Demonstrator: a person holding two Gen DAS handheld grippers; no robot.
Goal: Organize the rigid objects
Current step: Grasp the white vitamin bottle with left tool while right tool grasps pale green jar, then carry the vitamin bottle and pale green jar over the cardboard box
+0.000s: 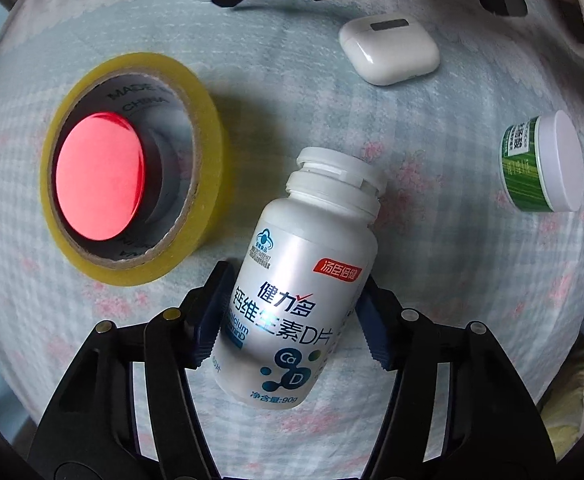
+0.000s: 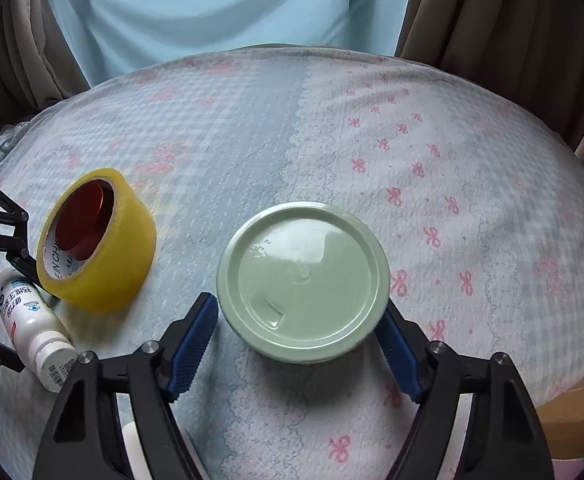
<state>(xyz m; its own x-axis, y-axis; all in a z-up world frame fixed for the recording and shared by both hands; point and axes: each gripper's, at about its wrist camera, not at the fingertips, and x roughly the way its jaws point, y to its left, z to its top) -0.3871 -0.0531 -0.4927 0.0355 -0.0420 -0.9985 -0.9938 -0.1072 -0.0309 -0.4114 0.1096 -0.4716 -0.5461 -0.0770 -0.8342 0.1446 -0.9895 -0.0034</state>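
Observation:
A white supplement bottle point(image 1: 303, 280) with blue lettering lies on its side on the cloth. My left gripper point(image 1: 292, 282) points down over it, shut, with its blue pads point(image 1: 212, 320) pressing the bottle's two sides. In the right wrist view the same bottle point(image 2: 32, 320) lies at the far left. A round jar with a pale green lid point(image 2: 303, 280) stands between the blue pads point(image 2: 192, 344) of my right gripper point(image 2: 297, 304). A strip of cloth shows between the left pad and the jar, so the jaws are open around it.
A yellow tape roll point(image 1: 208, 152) point(image 2: 108, 264) with a red disc point(image 1: 100, 176) inside lies left of the bottle. A white earbuds case point(image 1: 387, 50) and a small green jar with a white lid point(image 1: 539, 164) lie farther off. The blue checked cloth point(image 2: 471, 168) ends at curtains point(image 2: 511, 20).

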